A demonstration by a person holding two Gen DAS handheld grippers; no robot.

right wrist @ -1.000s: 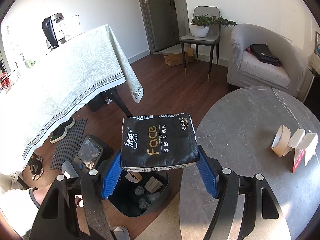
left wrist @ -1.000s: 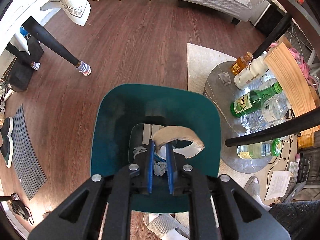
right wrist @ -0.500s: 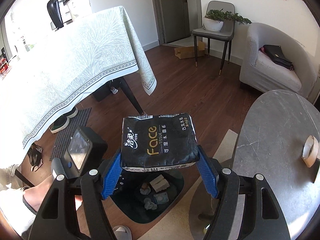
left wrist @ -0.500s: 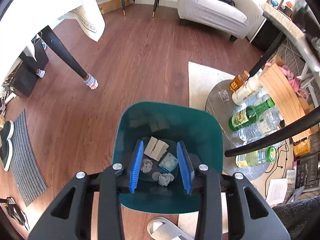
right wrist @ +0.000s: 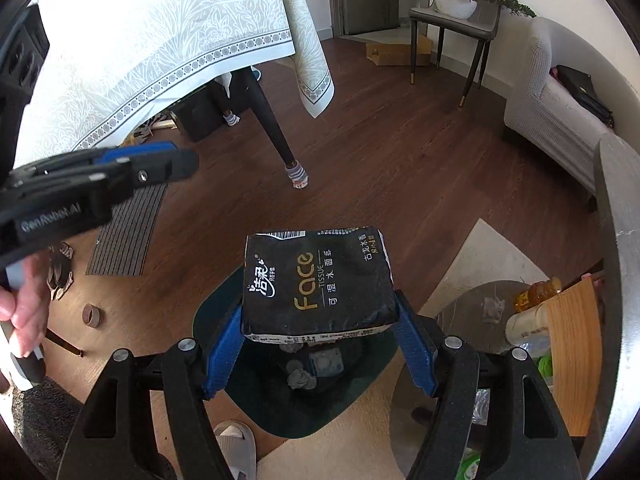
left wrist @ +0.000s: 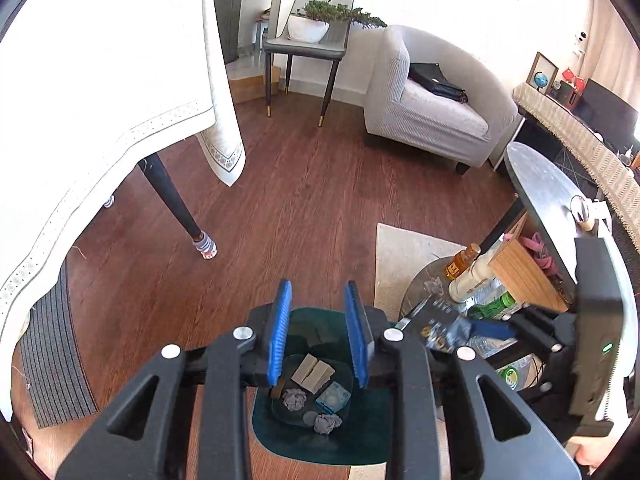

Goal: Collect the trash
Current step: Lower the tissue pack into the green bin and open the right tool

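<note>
My left gripper (left wrist: pixel 318 330) hangs above the teal trash bin (left wrist: pixel 360 440). Its blue jaws are closing with nothing between them. Inside the bin lie cardboard pieces (left wrist: pixel 313 372), crumpled tissues (left wrist: pixel 295 399) and a small blue packet (left wrist: pixel 333 397). My right gripper (right wrist: pixel 318 304) is shut on a black tissue pack (right wrist: pixel 316 280) printed "Face", held flat right over the bin (right wrist: pixel 216 304). In the left wrist view that pack (left wrist: pixel 438 320) shows blurred at the right. The left gripper (right wrist: pixel 160 164), held by a hand (right wrist: pixel 24 304), appears at the upper left of the right wrist view.
A cardboard tube (right wrist: pixel 91 315) lies on the wood floor near a striped mat (right wrist: pixel 128 232). A clothed table's leg (right wrist: pixel 276 140) stands behind the bin. To the right are a round grey table (left wrist: pixel 548 184), bottles (left wrist: pixel 464 260) on its lower shelf, a rug (right wrist: pixel 480 256) and a slipper (right wrist: pixel 236 448).
The left gripper let go of a curled cardboard strip over the bin, opened, rose and tilted up. The right gripper came down with the tissue pack until it hung over the bin.
</note>
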